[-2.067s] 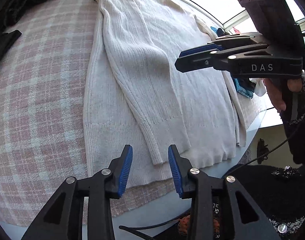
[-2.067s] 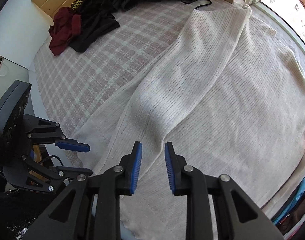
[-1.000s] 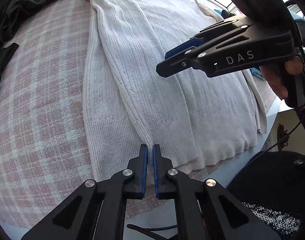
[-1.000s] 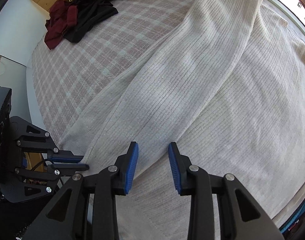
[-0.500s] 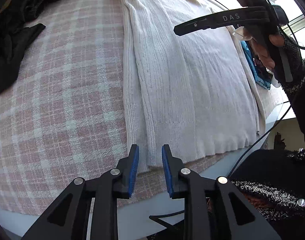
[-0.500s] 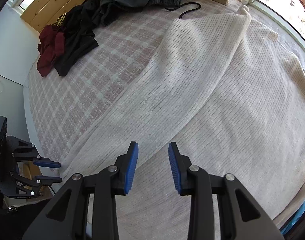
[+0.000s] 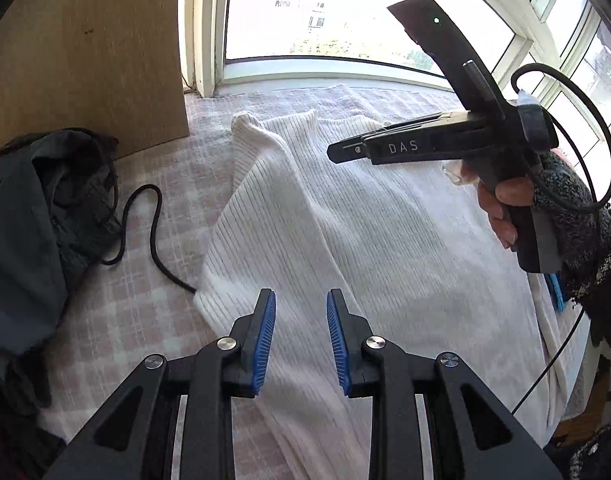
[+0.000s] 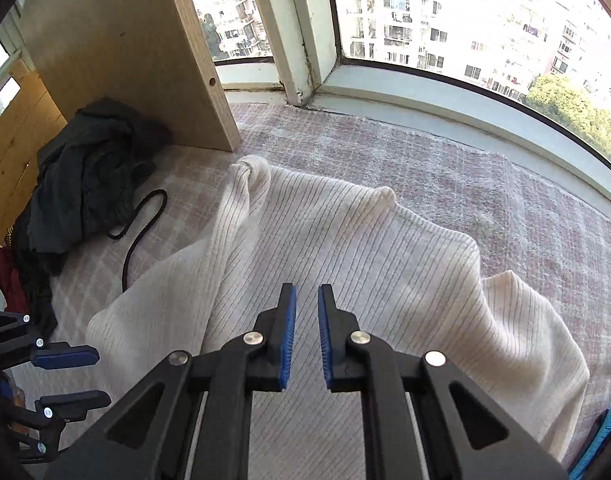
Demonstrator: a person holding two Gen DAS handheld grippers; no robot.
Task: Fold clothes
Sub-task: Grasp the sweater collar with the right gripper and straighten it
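Observation:
A cream ribbed sweater [image 7: 365, 240] [image 8: 345, 248] lies flat on the pink plaid blanket [image 7: 153, 312], collar end toward the window, with one sleeve folded over its body. My left gripper [image 7: 300, 336] hovers open over the sweater's left side, with nothing between its fingers. It also shows at the lower left of the right wrist view as the left gripper [image 8: 69, 378], its jaws apart. My right gripper [image 8: 305, 336] hangs above the sweater's middle with only a narrow gap between its pads, holding nothing. A hand holds this right gripper [image 7: 333, 152] above the sweater's chest.
A pile of dark clothes [image 7: 45, 208] [image 8: 89, 172] and a black cord [image 7: 145, 224] lie left of the sweater. A wooden board [image 7: 85, 52] stands at the back left. A window sill [image 8: 465, 96] borders the far side. Something blue [image 8: 597, 440] lies at the right edge.
My left gripper, shut on the sleeve cuff a second ago, has opened and let go. Both grippers have swung up toward the collar end. The right jaws have narrowed.

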